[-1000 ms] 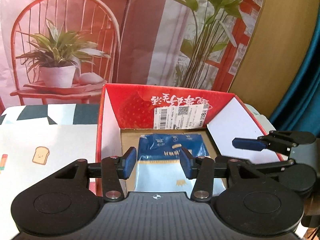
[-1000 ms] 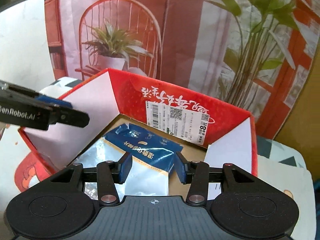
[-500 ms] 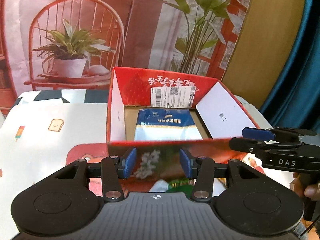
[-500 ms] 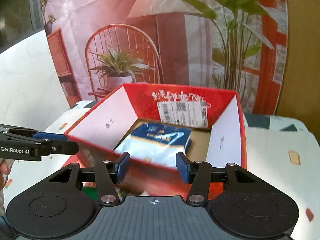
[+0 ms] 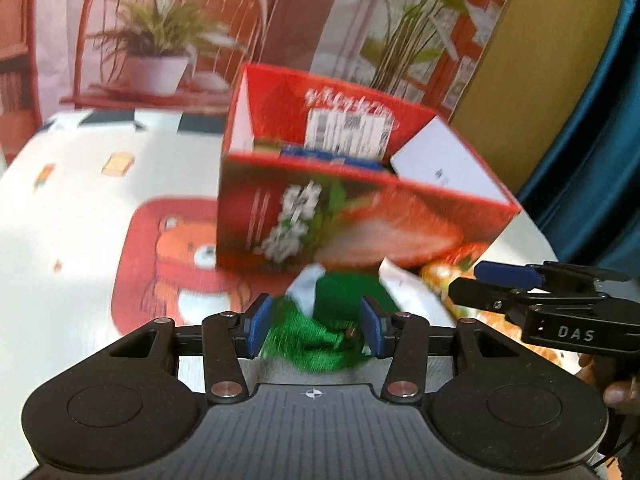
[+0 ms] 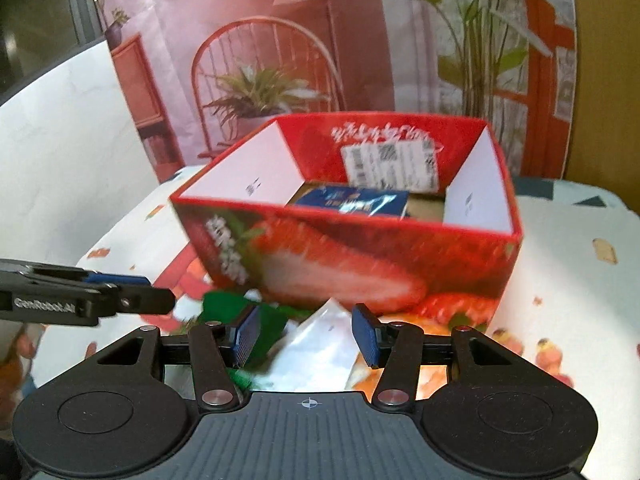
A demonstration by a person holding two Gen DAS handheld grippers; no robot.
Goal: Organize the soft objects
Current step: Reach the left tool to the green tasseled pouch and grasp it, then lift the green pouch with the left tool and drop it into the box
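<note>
Printed backdrop with a red chair and plants stands behind the bench (image 5: 80,208), which wears a cartoon cloth. On it sits the red strawberry box (image 5: 360,232), top open, a blue packet (image 6: 352,202) already lying inside, so I judge the box is the collection bin. Loose soft items lie just in front of the box's near wall: a green fabric piece (image 5: 320,340) and a white-silver pouch (image 6: 320,344), with some orange packaging to the right, blurred.

Left tool (image 5: 314,326) points down at the green fabric piece, jaws apart, nothing pinched; the cloth shows between the pads but I see no pressing. Right tool (image 6: 306,336) hangs over the white-silver pouch, jaws likewise apart and empty, the pouch corner in the gap. Each tool appears in the other's view at the side, so both hands work the same small pile.

Frames are motion-smeared, fine contact hard to call. My read: both tools are lining up for the next pick, and the pile sits near the box so each carry is short.
</note>
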